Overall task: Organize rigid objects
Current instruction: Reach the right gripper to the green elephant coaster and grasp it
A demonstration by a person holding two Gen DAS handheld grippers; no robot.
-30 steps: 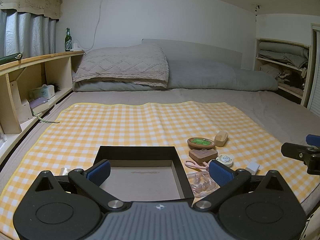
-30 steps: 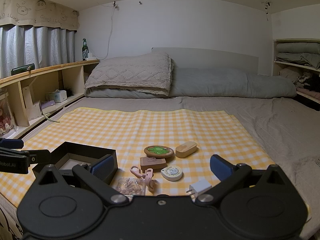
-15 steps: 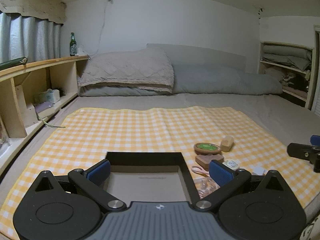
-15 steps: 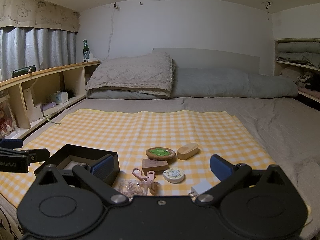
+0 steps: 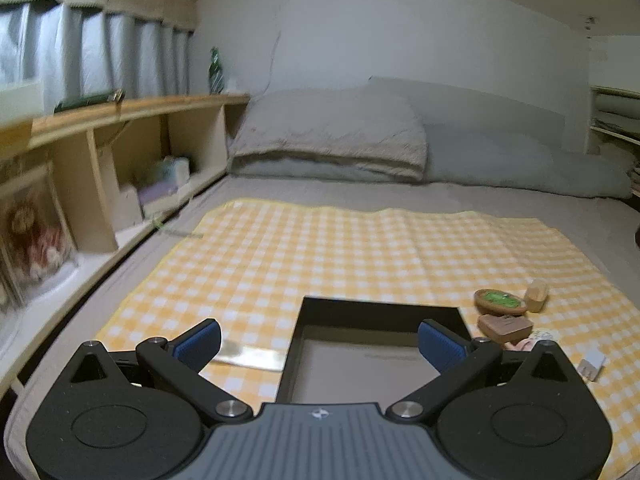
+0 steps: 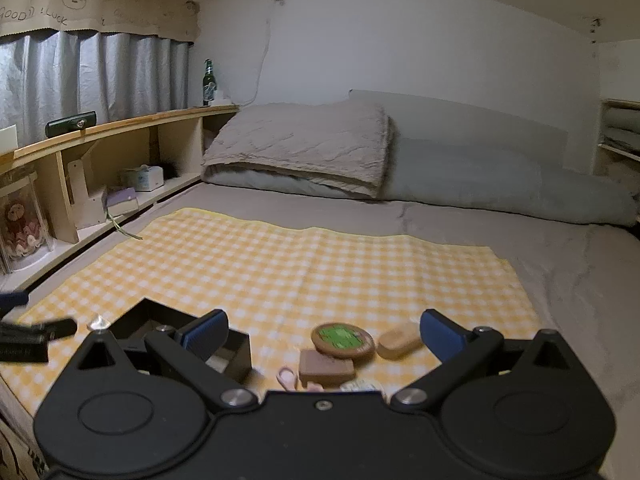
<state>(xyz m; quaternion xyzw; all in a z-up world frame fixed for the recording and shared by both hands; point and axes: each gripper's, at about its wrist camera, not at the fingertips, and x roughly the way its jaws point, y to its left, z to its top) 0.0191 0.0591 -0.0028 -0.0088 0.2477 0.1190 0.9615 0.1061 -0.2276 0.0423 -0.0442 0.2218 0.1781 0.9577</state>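
Yellow-checked cloth (image 5: 340, 248) covers the bed, where both claws hang spread wide and empty. Ahead of the left claw (image 5: 319, 343) sits an open black box (image 5: 380, 308). Between the right claw's (image 6: 323, 332) fingers lie a round green-topped wooden disc (image 6: 343, 339), a brown block (image 6: 326, 367) and an oval wooden piece (image 6: 399, 345).

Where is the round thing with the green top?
In the right wrist view, the round green-topped disc lies on the yellow checked cloth, right of the black box, beside the tan oval block.
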